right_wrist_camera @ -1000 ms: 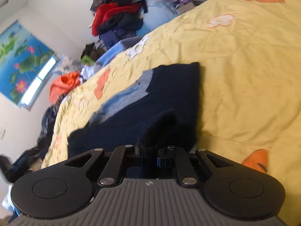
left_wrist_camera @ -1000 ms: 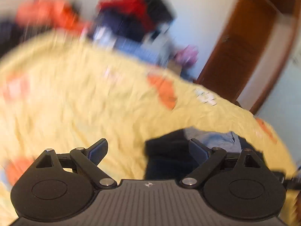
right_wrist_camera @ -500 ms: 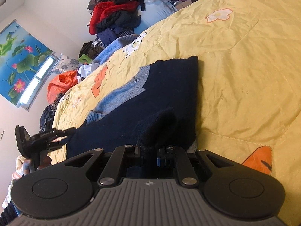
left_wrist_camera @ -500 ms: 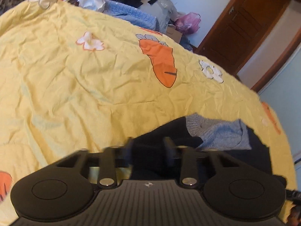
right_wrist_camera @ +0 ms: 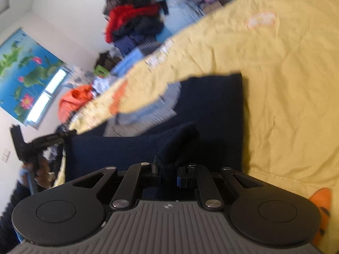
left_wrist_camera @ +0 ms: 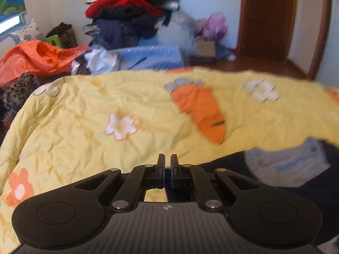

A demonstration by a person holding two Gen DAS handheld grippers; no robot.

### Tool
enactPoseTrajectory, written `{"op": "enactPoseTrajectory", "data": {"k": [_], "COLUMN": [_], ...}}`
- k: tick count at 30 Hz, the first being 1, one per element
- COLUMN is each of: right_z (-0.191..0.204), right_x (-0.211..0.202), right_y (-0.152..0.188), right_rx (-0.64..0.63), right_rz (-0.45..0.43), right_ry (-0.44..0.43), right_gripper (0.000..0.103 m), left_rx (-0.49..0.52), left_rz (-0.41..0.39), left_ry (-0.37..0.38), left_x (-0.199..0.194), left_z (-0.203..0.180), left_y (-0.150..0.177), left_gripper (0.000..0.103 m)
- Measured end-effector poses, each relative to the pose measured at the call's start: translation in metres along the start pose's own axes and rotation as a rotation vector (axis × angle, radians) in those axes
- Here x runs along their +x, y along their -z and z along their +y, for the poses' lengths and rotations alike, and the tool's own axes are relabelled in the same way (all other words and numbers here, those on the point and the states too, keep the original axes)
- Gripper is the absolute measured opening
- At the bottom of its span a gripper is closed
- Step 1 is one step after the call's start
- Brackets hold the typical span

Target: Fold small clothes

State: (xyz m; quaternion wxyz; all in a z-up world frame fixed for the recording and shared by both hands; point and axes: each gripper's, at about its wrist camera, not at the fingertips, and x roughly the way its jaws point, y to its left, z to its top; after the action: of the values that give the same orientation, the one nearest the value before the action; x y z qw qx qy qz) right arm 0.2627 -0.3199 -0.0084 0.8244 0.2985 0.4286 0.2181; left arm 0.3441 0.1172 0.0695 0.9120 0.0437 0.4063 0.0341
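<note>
A small dark navy sweater [right_wrist_camera: 211, 110] with a grey-blue collar panel [right_wrist_camera: 148, 110] lies on the yellow bedspread [right_wrist_camera: 275, 84]. My right gripper [right_wrist_camera: 167, 169] is shut on a bunched fold of the sweater's near edge. In the left wrist view my left gripper [left_wrist_camera: 167, 165] is shut on the sweater's dark edge [left_wrist_camera: 222, 169], which lifts off the bed; the collar panel [left_wrist_camera: 286, 163] shows at right. The left gripper also shows in the right wrist view [right_wrist_camera: 42, 139], holding the sweater's far corner raised.
The yellow bedspread [left_wrist_camera: 106, 105] has carrot and flower prints. Behind the bed stand a pile of clothes [left_wrist_camera: 131, 14], an orange plastic bag [left_wrist_camera: 36, 57], a blue quilt [left_wrist_camera: 148, 57] and a wooden door [left_wrist_camera: 269, 17].
My left gripper came down open onto the sweater's edge, shut on it and lifted it. My right gripper kept its hold on the sweater and rose a little.
</note>
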Motion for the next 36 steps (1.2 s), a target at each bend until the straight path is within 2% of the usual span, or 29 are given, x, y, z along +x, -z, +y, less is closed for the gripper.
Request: {"op": "enactPoseTrajectory", "data": {"k": [2, 4, 7, 9, 10, 12, 14, 15, 17, 19, 22, 24, 26, 27, 28, 30, 32, 33, 35, 36], "right_z": [-0.001, -0.001, 0.0, 0.001, 0.0, -0.001, -0.003, -0.003, 0.001, 0.005, 0.001, -0.003, 0.001, 0.003, 0.004, 0.014, 0.021, 0.014, -0.005, -0.008], "right_x": [0.012, 0.013, 0.008, 0.004, 0.003, 0.004, 0.008, 0.011, 0.019, 0.02, 0.012, 0.018, 0.021, 0.022, 0.022, 0.015, -0.003, -0.001, 0.012, 0.011], "right_y": [0.003, 0.005, 0.004, 0.002, 0.0, -0.004, -0.008, -0.01, -0.014, -0.019, -0.026, -0.027, -0.024, -0.023, -0.023, -0.022, -0.024, -0.027, -0.029, -0.027], "right_rx": [-0.009, -0.002, 0.011, 0.002, 0.004, 0.015, 0.04, 0.048, 0.033, 0.014, 0.034, 0.045, -0.011, -0.018, -0.024, -0.095, -0.156, -0.135, -0.08, -0.073], "right_rz": [0.001, -0.023, -0.022, -0.017, -0.016, -0.031, -0.045, -0.046, -0.023, -0.013, -0.067, -0.031, -0.021, -0.019, -0.013, -0.074, -0.191, -0.197, -0.116, -0.122], "right_ry": [-0.005, -0.019, -0.048, -0.045, -0.045, -0.034, -0.034, -0.032, 0.004, 0.02, 0.019, 0.016, 0.051, 0.056, 0.053, 0.081, 0.093, 0.118, 0.177, 0.158], "right_gripper": [0.02, 0.023, 0.038, 0.038, 0.038, 0.038, 0.04, 0.04, 0.04, 0.04, 0.04, 0.04, 0.032, 0.025, 0.014, 0.013, 0.013, 0.013, 0.013, 0.013], "left_rx": [0.009, -0.055, -0.132, -0.142, -0.142, -0.142, -0.174, -0.192, -0.215, -0.194, -0.141, -0.146, -0.162, -0.156, -0.147, -0.116, -0.113, -0.125, -0.142, -0.133], "left_rz": [0.018, 0.036, 0.047, 0.067, 0.07, 0.089, 0.073, 0.076, 0.081, 0.07, 0.052, 0.047, 0.043, 0.039, 0.033, 0.01, 0.014, 0.011, 0.011, 0.007], "left_ry": [-0.102, -0.103, 0.036, 0.132, 0.145, 0.12, 0.115, 0.127, 0.197, 0.238, 0.21, 0.21, 0.219, 0.21, 0.191, 0.124, 0.072, 0.061, 0.062, 0.056], "left_x": [0.017, 0.021, 0.007, 0.001, 0.001, 0.01, 0.012, 0.013, 0.012, 0.01, 0.012, 0.012, 0.011, 0.011, 0.01, 0.008, 0.012, 0.013, 0.013, 0.013], "left_z": [0.002, 0.015, 0.026, 0.023, 0.02, 0.012, 0.01, 0.01, 0.009, 0.003, -0.006, -0.005, -0.001, -0.002, -0.002, -0.003, -0.002, 0.0, 0.002, 0.0], "left_y": [0.013, 0.03, 0.053, 0.064, 0.068, 0.073, 0.072, 0.07, 0.067, 0.068, 0.074, 0.074, 0.073, 0.073, 0.073, 0.074, 0.076, 0.076, 0.076, 0.077], "left_gripper": [0.004, 0.004, 0.005, 0.005, 0.005, 0.005, 0.005, 0.005, 0.005, 0.005, 0.004, 0.005, 0.005, 0.005, 0.0, 0.0, 0.0, 0.0, 0.0, 0.0]}}
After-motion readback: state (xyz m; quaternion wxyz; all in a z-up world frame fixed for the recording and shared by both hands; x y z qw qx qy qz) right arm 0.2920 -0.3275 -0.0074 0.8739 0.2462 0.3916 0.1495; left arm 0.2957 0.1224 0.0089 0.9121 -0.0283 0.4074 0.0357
